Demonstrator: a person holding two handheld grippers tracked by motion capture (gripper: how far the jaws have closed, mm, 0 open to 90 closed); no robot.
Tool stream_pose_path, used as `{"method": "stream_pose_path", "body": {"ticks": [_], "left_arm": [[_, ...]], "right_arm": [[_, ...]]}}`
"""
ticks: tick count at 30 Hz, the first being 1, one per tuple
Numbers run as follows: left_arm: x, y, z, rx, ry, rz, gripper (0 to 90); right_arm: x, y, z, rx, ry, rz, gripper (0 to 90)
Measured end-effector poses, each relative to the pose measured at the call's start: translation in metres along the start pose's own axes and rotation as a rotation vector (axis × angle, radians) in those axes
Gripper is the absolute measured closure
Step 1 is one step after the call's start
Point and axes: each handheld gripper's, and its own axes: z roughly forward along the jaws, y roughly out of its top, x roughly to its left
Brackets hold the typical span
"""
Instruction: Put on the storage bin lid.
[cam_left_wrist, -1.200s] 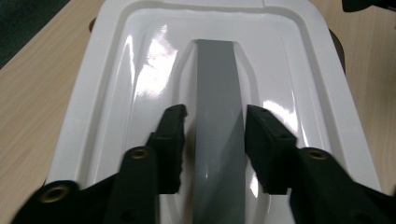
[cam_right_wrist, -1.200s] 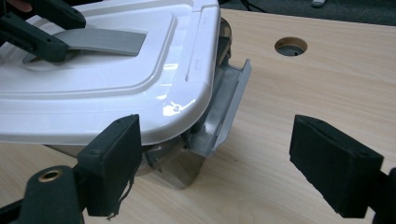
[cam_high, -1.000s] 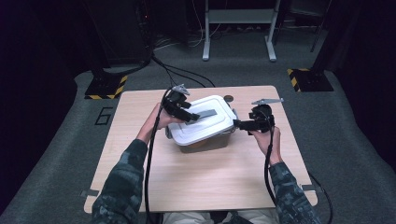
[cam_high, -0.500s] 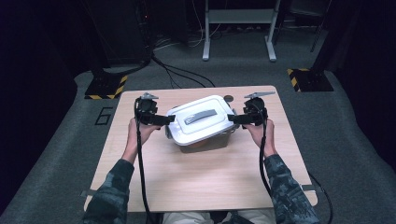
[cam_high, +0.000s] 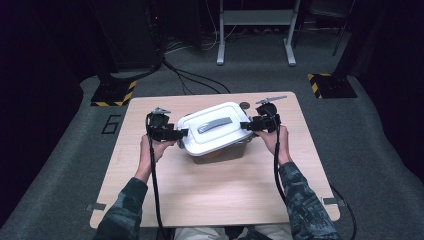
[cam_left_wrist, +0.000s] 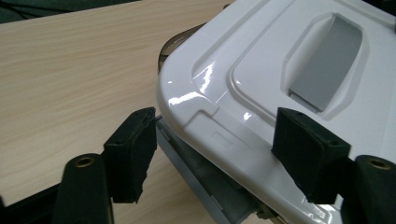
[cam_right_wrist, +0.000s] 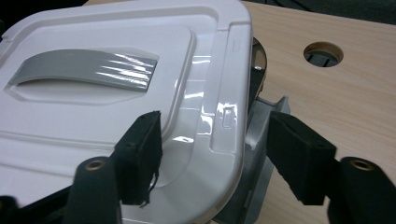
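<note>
**Lid edges bracketed, no grip yet**

Glossy white plastic lid with grey handle (cam_high: 216, 127) sits askew on its box, mid light wooden table (cam_high: 210, 200). My left gripper (cam_high: 176, 133) and right gripper (cam_high: 248, 125) straddle opposite rims, jaws wide, holding nothing. Next, I judge: close both evenly.

A light wooden table (cam_high: 215, 195) sits in the middle of the frame. It has a small round hole (cam_high: 244, 105) near its far edge. The floor is grey carpet (cam_high: 60, 165). At the upper left and upper right lie two black bases with yellow and black stripes (cam_high: 112, 93) (cam_high: 332, 85). Black cables (cam_high: 192, 80) run across the floor at the top. A grey metal stand (cam_high: 255, 30) is at the top middle.
</note>
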Motion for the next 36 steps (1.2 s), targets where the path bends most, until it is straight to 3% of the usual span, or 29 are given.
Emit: {"method": "stream_pose_path", "body": {"ticks": [3, 6, 12, 26, 31, 36], "left_arm": [[0.002, 0.001, 0.001, 0.000, -0.031, -0.011, 37.5], [0.004, 0.002, 0.003, 0.003, -0.037, -0.037, 37.8], [0.008, 0.004, 0.007, 0.016, -0.036, -0.047, 38.5], [0.013, 0.019, 0.020, 0.045, -0.010, -0.042, 42.3], [0.016, 0.024, 0.029, 0.023, -0.010, -0.053, 42.5], [0.015, 0.026, 0.033, 0.022, 0.013, -0.056, 40.5]], "right_arm": [[0.001, 0.000, -0.001, 0.003, 0.021, 0.015, 43.2], [0.002, 0.000, -0.002, 0.008, 0.028, 0.016, 46.4], [0.002, -0.003, -0.005, 0.014, 0.040, 0.044, 47.7], [0.010, -0.011, -0.012, -0.011, -0.003, 0.051, 49.0], [0.012, -0.016, -0.014, -0.024, -0.026, 0.073, 48.9], [0.014, -0.020, -0.013, -0.014, -0.051, 0.064, 47.3]]}}
